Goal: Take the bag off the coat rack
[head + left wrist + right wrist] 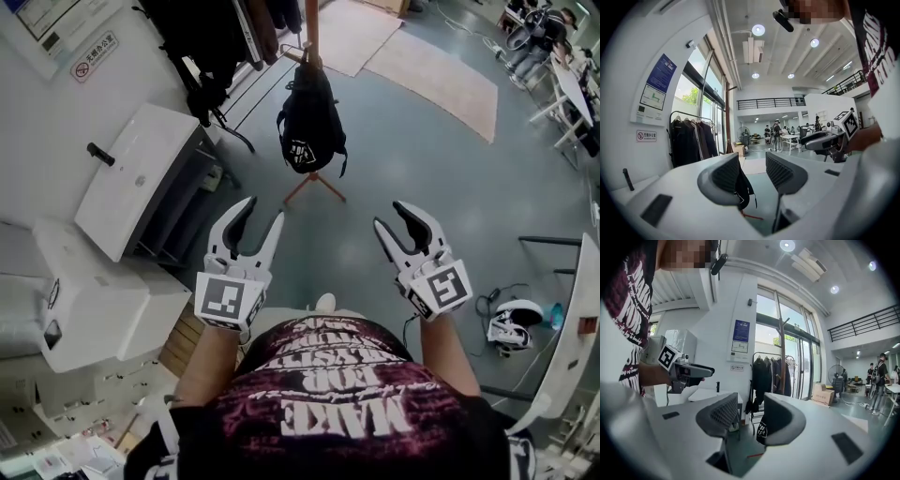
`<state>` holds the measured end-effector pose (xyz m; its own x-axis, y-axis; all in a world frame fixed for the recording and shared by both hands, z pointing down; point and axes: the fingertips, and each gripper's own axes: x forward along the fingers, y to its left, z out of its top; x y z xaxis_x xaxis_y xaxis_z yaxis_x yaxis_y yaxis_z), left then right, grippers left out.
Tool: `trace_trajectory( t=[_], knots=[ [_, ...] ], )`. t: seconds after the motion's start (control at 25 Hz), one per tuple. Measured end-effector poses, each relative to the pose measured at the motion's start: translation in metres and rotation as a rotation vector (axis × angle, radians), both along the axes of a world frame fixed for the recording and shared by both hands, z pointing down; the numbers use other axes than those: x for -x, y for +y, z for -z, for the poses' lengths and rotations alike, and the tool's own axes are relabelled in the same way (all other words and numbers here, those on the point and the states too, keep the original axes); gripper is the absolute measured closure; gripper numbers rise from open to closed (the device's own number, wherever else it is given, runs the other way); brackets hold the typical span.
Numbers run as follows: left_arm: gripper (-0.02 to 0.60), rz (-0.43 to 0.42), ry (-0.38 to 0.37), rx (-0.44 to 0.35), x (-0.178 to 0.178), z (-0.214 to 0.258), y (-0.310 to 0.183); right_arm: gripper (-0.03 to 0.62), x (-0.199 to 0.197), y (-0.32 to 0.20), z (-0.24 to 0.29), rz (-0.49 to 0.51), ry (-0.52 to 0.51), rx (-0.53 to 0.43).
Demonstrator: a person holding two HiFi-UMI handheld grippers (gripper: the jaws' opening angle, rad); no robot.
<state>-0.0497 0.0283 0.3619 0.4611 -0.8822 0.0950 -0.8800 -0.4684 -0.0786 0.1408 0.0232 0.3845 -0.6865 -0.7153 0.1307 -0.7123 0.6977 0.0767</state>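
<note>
A black bag [309, 117] hangs from a wooden coat rack [313, 42] that stands on spread legs ahead of me. Both grippers are held up side by side, well short of it. My left gripper [263, 211] is open with nothing between its fingers. My right gripper [392, 217] is also open and empty. In the left gripper view the bag [744, 188] shows past the left jaw of my left gripper [752, 171]. In the right gripper view the bag [761, 428] is half hidden behind the right jaw of my right gripper [750, 411], below the coat rack pole [779, 348].
A white cabinet [141, 178] stands against the wall at the left. Beyond it is a clothes rail with dark coats [216, 37]. Pale mats [431, 80] lie on the floor past the rack. A white headset [511, 328] lies at the right; people sit at tables [544, 42] far right.
</note>
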Motion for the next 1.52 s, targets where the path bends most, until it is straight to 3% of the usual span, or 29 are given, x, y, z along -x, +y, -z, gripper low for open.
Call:
trace_trajectory(
  t=[0.36, 0.8, 1.52],
  knots=[
    [0.400, 0.061, -0.005, 0.003, 0.007, 0.003, -0.010, 0.419, -0.011, -0.017, 0.000, 0.024, -0.014, 0.004],
    [0.400, 0.016, -0.031, 0.000, -0.002, 0.004, -0.026, 0.419, -0.019, -0.028, -0.002, -0.014, -0.034, 0.004],
    [0.400, -0.029, -0.014, 0.034, -0.005, -0.010, -0.076, 0.419, -0.005, -0.071, -0.014, -0.021, -0.019, 0.046]
  ],
)
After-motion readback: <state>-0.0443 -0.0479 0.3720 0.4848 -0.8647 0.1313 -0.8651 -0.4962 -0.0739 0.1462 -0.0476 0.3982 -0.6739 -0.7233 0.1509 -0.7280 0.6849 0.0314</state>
